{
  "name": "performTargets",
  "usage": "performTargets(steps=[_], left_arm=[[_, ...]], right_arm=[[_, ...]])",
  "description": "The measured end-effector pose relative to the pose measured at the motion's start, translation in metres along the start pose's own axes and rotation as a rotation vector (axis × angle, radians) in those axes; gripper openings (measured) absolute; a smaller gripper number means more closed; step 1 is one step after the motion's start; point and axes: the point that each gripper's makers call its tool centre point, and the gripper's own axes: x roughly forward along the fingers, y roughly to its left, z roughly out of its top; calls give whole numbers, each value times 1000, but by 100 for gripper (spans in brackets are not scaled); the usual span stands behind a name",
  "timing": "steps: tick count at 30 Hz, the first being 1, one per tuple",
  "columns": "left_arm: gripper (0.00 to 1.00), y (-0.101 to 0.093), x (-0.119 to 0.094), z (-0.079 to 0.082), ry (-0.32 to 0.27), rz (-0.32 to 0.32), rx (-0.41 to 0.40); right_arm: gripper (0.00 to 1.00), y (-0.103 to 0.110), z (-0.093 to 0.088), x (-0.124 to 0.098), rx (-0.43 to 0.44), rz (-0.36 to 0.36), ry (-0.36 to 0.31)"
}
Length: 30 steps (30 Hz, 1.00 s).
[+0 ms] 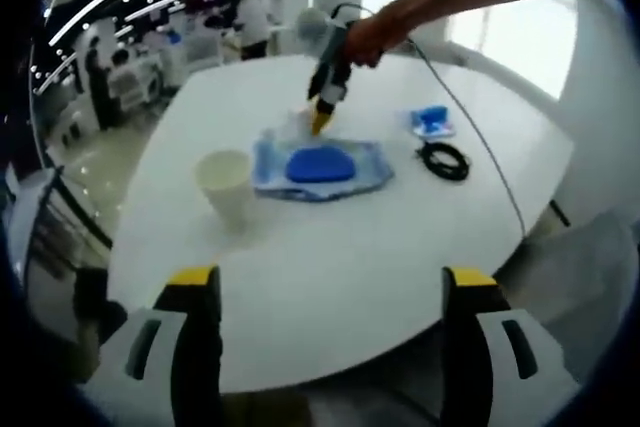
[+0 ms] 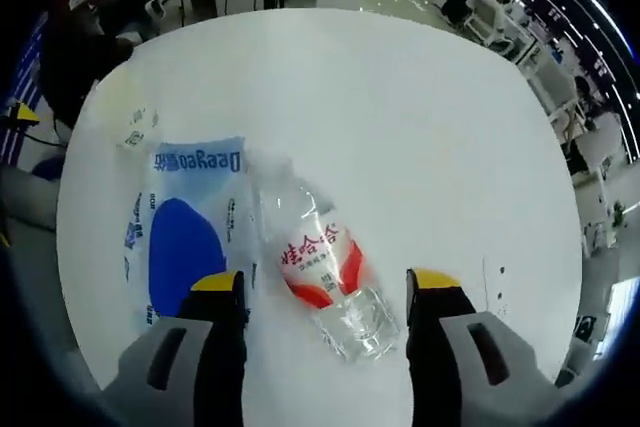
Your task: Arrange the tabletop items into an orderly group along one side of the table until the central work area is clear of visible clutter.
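**Right gripper poised over the lying bottle**

A clear plastic bottle point(image 2: 322, 277) lies on its side on the white table point(image 2: 400, 127), directly ahead of the right gripper point(image 2: 325, 292) and between its two yellow-tipped jaws, which stand wide on either side without touching it. The bottle's long axis runs slantwise across the gap – one end up and toward the left jaw, the other down toward the right jaw – so, as I judge it, the jaws would need to turn a little to close squarely across its body. This is plainly the nearer tool; the left gripper point(image 1: 325, 292) hangs back at the table's near edge, jaws wide and empty.

Just beside the bottle, on its left in the right gripper view, lies a flat clear packet point(image 2: 185, 232) with a blue pad inside; the left jaw tip overlaps its lower corner. Beyond the packet, near the table's rim, sits a paper cup point(image 2: 138, 127), pale and blurred.

In the left gripper view, a coiled black cable point(image 1: 443, 160) and a small blue wrapper point(image 1: 431, 122) lie well apart from the bottle, on the far side of the packet from the cup.

Writing: the packet reads "Deeyeo", upside down from here. The bottle's red and white label carries red Chinese characters – too soft to read with confidence.
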Motion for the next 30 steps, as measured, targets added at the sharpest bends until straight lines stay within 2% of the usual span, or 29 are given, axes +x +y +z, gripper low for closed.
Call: performTargets(steps=[6,10,14,16,23,24,27,30], left_arm=[[88,-5,0,1,7,-8,25],[88,-5,1,2,7,-5,25],[88,-3,2,2,6,-1,12],[88,-2,2,2,8,2,11],[88,-3,1,3,6,3,15],[88,-3,1,4,6,3,14],[88,-1,1,4,5,7,13],[88,-1,0,4,6,11,11]], right_arm=[[55,-6,-6,13,-24,-1,43],[52,-7,-2,12,-33,-1,64],[51,-5,-4,21,-77,18,82],[50,-7,-7,22,-63,14,88],[42,-4,-5,21,-130,-4,56],[42,-5,-4,21,-121,-12,48],[39,-7,0,23,-1,-9,5],[38,-10,2,23,17,-9,-12]])
